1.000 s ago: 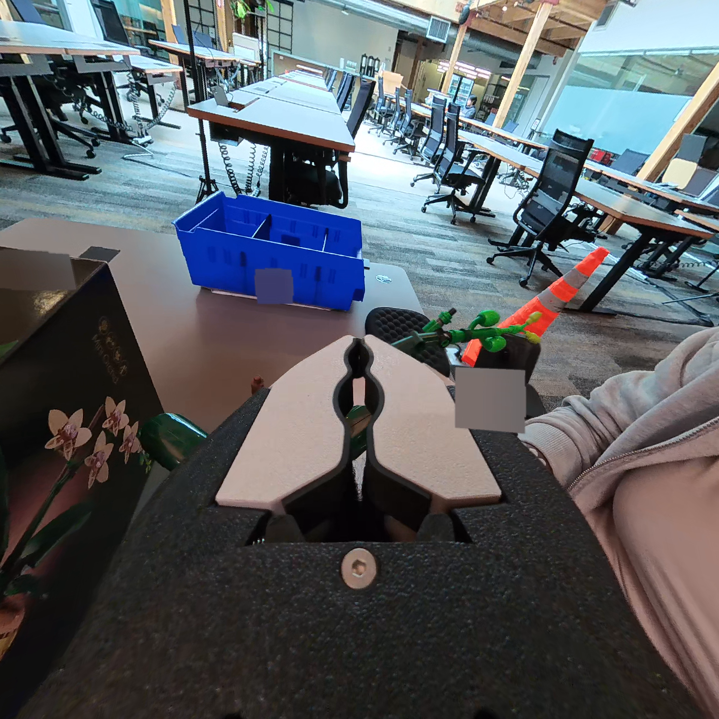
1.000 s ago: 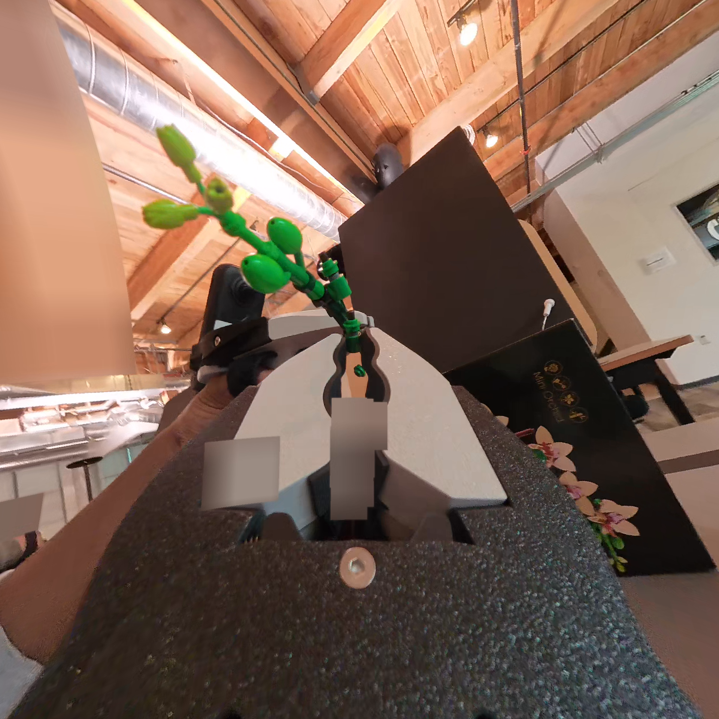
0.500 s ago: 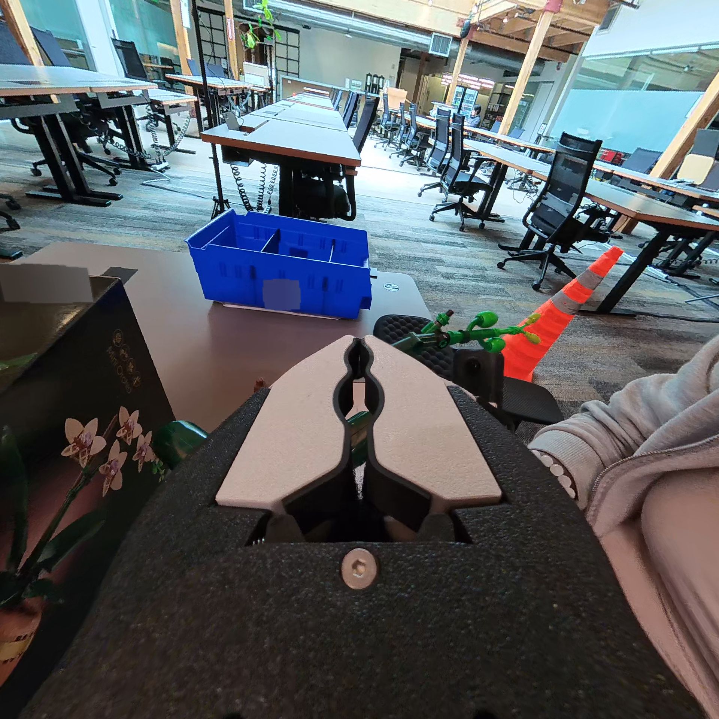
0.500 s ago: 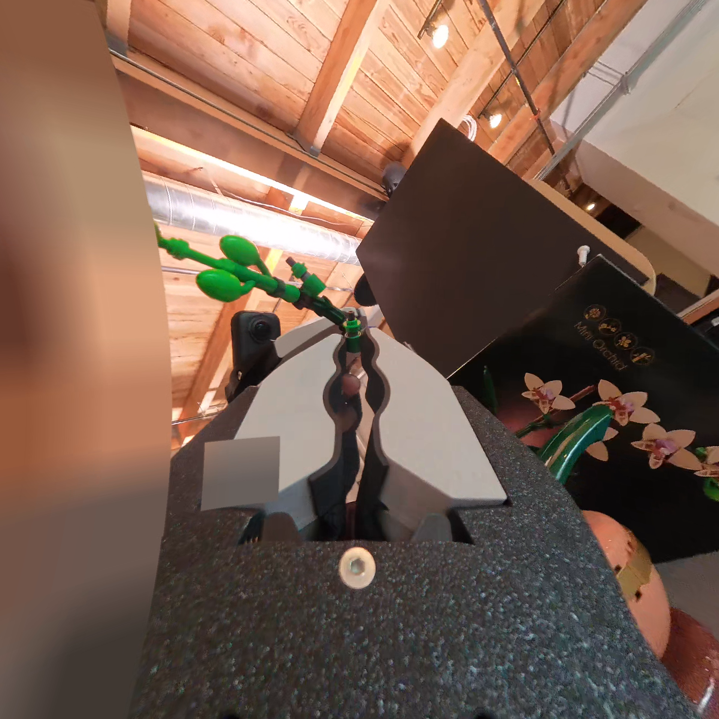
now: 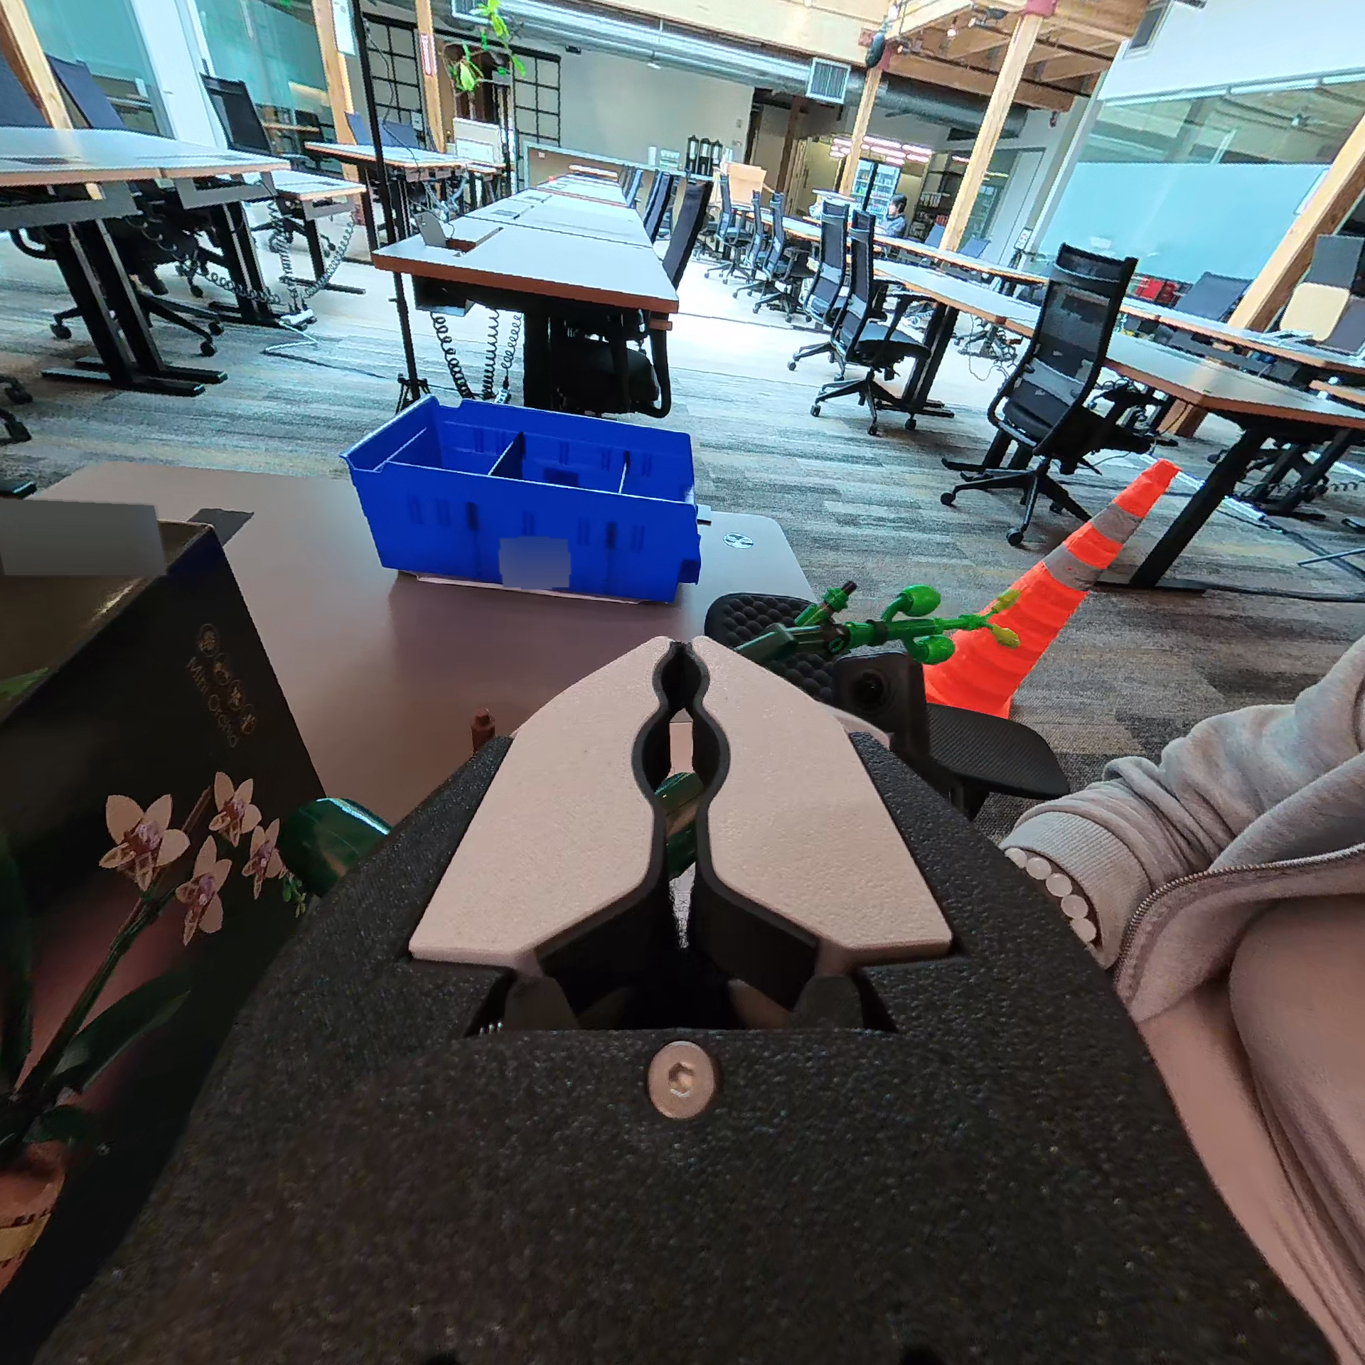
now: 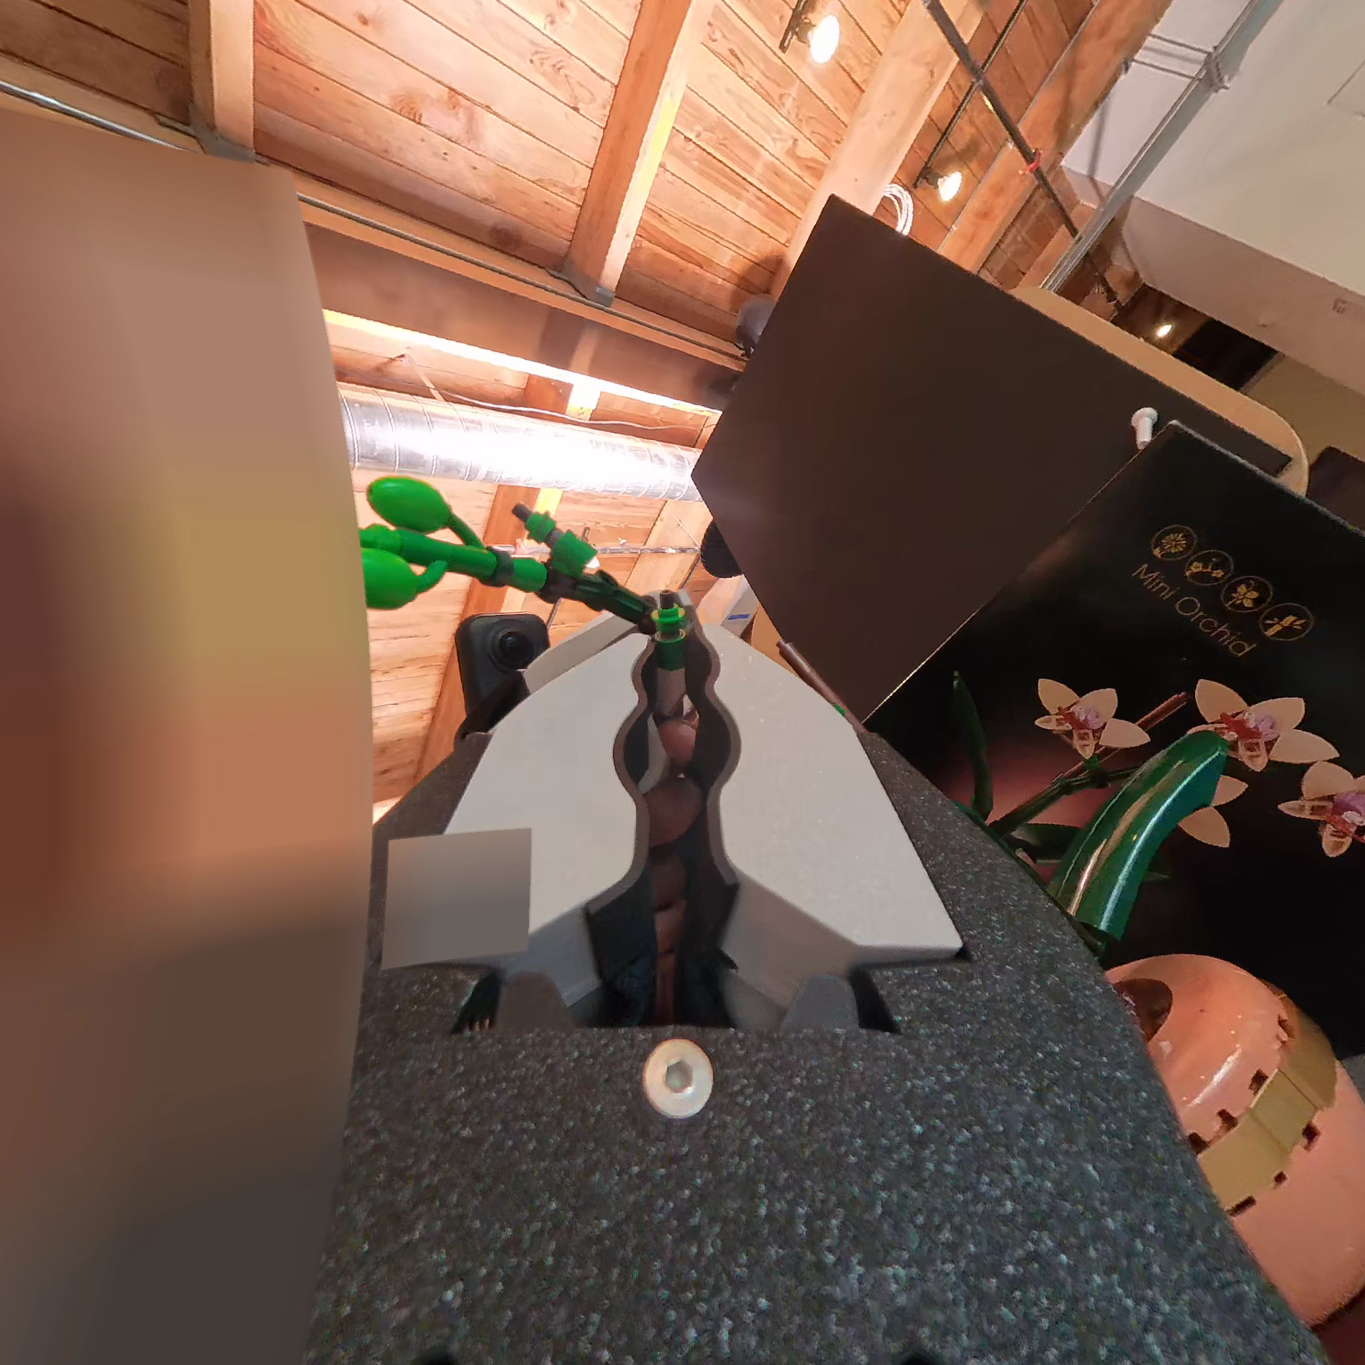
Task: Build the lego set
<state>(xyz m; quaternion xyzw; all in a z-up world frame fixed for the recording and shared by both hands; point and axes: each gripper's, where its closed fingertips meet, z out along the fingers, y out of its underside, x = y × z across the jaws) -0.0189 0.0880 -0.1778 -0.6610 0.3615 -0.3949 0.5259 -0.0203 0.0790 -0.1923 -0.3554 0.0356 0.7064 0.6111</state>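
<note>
Holding level over the brown table point(image 5: 354, 665), our left gripper point(image 5: 683, 654) points forward toward the blue bin point(image 5: 532, 510), its pale fingers point(image 5: 561, 805) pressed nearly together with something dark green point(image 5: 676, 801) caught low in the slot between them. Our right gripper point(image 6: 668, 635) is tipped steeply upward toward the wooden ceiling, and its tips are clamped on the base of the green stem point(image 6: 517, 569), whose buds fan out up and to the left. From the left wrist view that same stem point(image 5: 879, 631) lies almost sideways just past our left gripper's tip, over the other gripper's camera. The dark set box point(image 6: 1152, 665) stands to the right, with a curved green leaf point(image 6: 1130, 827) and the pink pot point(image 6: 1241, 1108) in front of it. A grey sleeve point(image 5: 1219, 849) fills the right edge of the left wrist view. Compared with a second ago, our right gripper has rolled and dropped, so the stem now leans flatter and the pot has come into sight; the left one has stayed shut and barely shifted.
</note>
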